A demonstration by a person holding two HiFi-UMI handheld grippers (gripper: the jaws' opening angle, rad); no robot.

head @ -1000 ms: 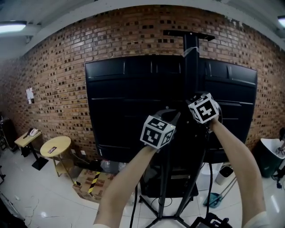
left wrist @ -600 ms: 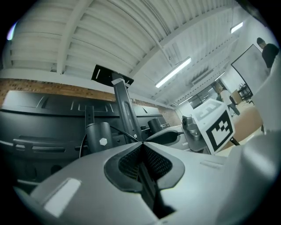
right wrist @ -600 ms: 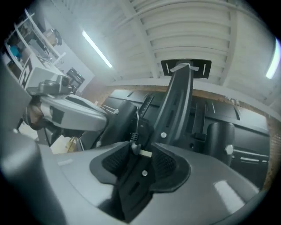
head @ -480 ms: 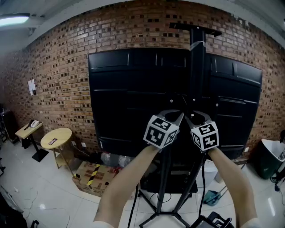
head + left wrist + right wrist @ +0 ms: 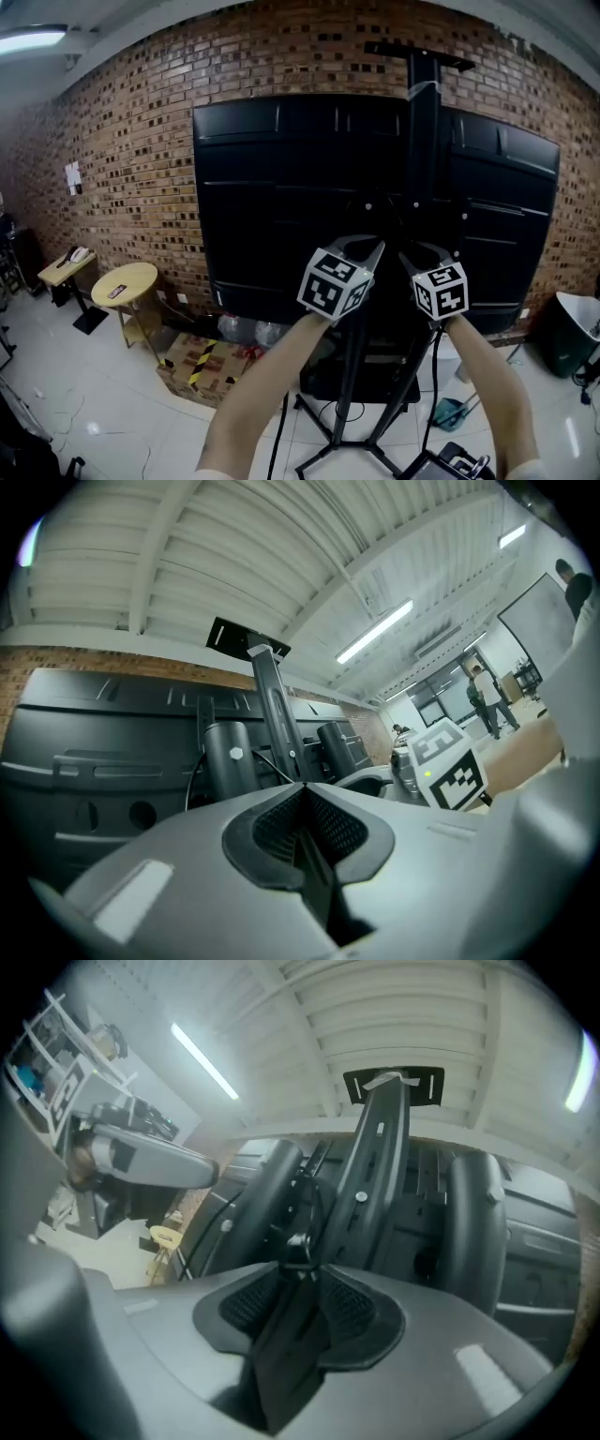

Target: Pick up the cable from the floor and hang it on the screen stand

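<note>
Brick wall (image 5: 131,141); right gripper (image 5: 424,255) level, jaws on cable (image 5: 292,1326).

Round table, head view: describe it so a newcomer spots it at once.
Find the big black screen against the brick wall, then drop to the floor left of its lower left corner. The round table stands there on thin legs. Its pale yellow disc top sets it apart from the low cardboard box with yellow-black tape beside it.
</note>
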